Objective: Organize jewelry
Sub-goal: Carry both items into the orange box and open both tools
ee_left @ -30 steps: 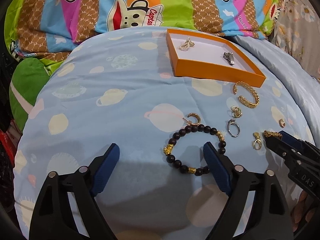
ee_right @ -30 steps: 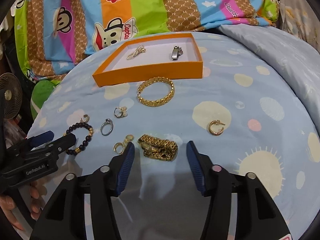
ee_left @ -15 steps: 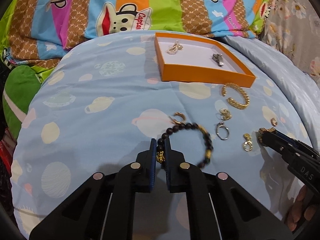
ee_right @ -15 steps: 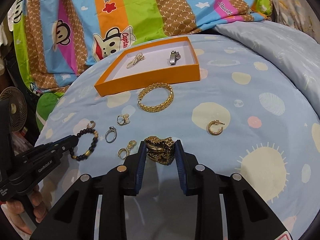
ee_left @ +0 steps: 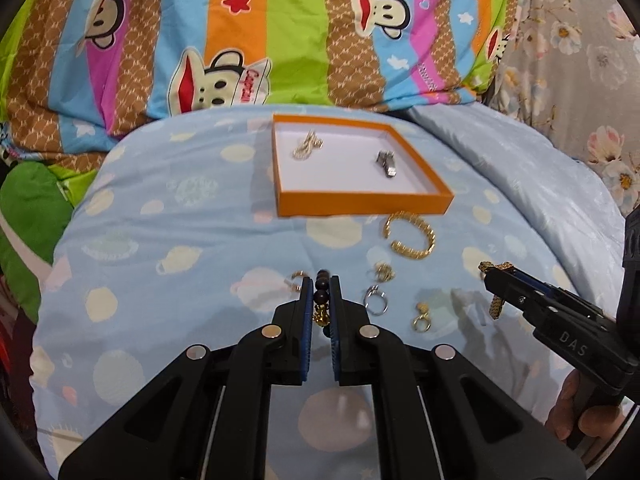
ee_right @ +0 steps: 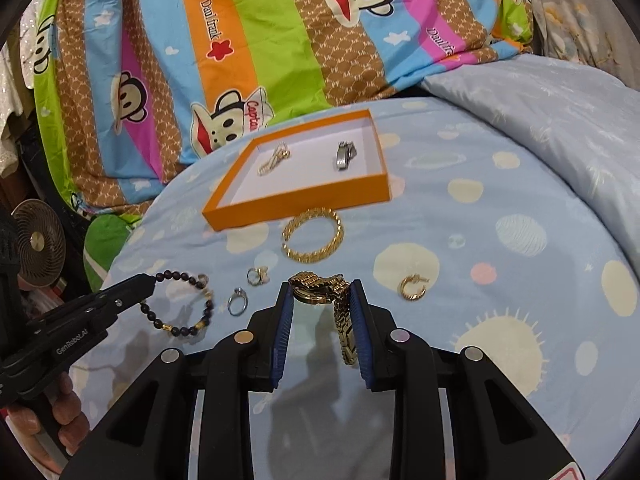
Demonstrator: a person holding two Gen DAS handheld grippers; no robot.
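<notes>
My left gripper [ee_left: 321,282] is shut on a dark bead bracelet [ee_left: 321,300] with gold charms and holds it above the bed; the bracelet hangs from it in the right wrist view [ee_right: 178,304]. My right gripper [ee_right: 320,286] is shut on a gold chain bracelet [ee_right: 320,290] whose tail dangles down; it also shows in the left wrist view [ee_left: 496,280]. The orange tray [ee_left: 360,204] lies ahead with a pale gold piece [ee_left: 307,146] and a silver piece [ee_left: 386,162] inside.
On the blue bedspread lie a gold cuff bangle [ee_left: 410,236], a small gold ring [ee_left: 383,272], a silver ring [ee_left: 376,300], a gold clasp earring [ee_left: 422,316] and gold hoops [ee_right: 412,286] [ee_left: 298,278]. A striped cartoon quilt [ee_left: 280,40] lies behind; a fan [ee_right: 36,242] stands left.
Both grippers closed: the left on the bead bracelet, the right on the gold chain bracelet. Both have since lifted their pieces off the bed.
</notes>
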